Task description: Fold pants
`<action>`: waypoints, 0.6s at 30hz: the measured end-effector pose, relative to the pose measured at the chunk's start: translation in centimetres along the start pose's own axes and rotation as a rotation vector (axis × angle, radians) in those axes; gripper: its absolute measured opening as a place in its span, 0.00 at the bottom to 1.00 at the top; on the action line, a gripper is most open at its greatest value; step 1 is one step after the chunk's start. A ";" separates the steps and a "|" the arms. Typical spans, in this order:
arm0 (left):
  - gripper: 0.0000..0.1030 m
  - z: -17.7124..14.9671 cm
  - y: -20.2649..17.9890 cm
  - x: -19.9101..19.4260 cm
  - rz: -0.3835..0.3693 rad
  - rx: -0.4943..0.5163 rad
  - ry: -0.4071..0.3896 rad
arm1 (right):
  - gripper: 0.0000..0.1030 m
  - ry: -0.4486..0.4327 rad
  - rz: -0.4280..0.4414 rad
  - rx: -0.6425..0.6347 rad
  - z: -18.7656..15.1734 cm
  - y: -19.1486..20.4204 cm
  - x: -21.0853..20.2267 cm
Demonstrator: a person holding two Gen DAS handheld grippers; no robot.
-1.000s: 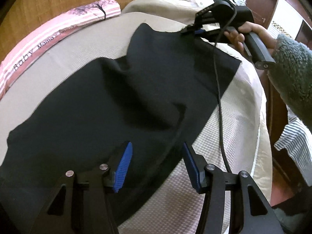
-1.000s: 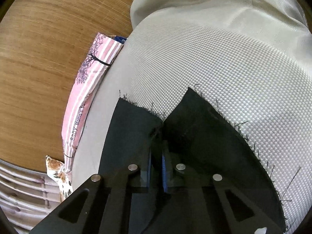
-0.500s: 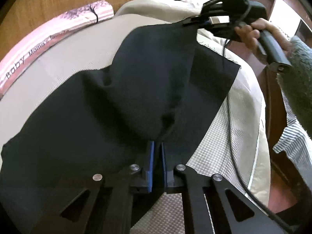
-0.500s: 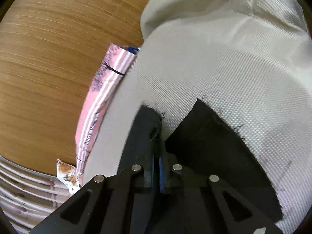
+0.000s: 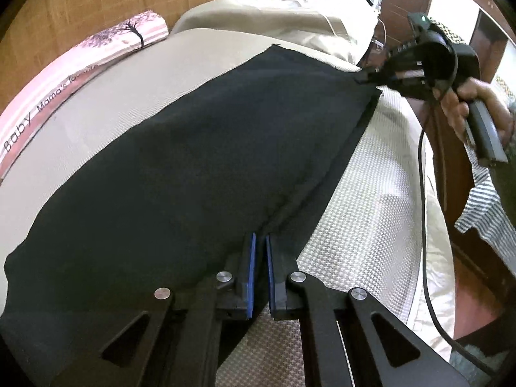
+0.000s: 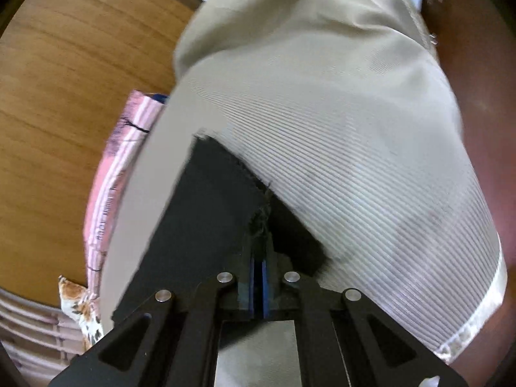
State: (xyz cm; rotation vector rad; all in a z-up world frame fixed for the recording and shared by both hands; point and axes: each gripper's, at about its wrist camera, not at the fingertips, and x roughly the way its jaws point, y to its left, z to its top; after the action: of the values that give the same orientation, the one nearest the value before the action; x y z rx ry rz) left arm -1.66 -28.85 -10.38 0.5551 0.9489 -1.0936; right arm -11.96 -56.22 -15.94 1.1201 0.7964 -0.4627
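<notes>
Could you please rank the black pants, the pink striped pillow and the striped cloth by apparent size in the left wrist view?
1. black pants
2. pink striped pillow
3. striped cloth, partly cut off at the edge, so unsure.

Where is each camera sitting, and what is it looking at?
Left wrist: rides on the left tool, looking down along the black pants spread on the bed; a hand holding the right tool shows far off.
Right wrist: rides on the right tool, looking down at a pinched pants corner; no hand shows.
Both see: pants, bed, pink pillow.
</notes>
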 end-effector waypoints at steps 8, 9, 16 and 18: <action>0.06 -0.2 0.4 -0.8 -0.061 -0.003 -0.023 | 0.03 -0.039 -0.022 -0.028 -0.2 0.3 -0.8; 0.06 -0.2 0.5 -0.7 -0.067 -0.006 -0.023 | 0.03 -0.035 -0.041 -0.037 -0.3 0.3 -0.5; 0.09 -0.4 0.5 -0.3 -0.066 -0.016 -0.019 | 0.06 -0.011 -0.137 -0.122 -0.3 1.3 0.7; 0.20 -0.3 0.4 -0.5 -0.052 -0.019 -0.003 | 0.19 -0.002 -0.156 -0.124 -0.3 1.8 0.3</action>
State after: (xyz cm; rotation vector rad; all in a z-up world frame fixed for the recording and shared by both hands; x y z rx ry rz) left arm -1.50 -28.21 -10.14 0.5154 0.9747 -1.1308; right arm -10.62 -55.25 -15.08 0.9466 0.9026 -0.5368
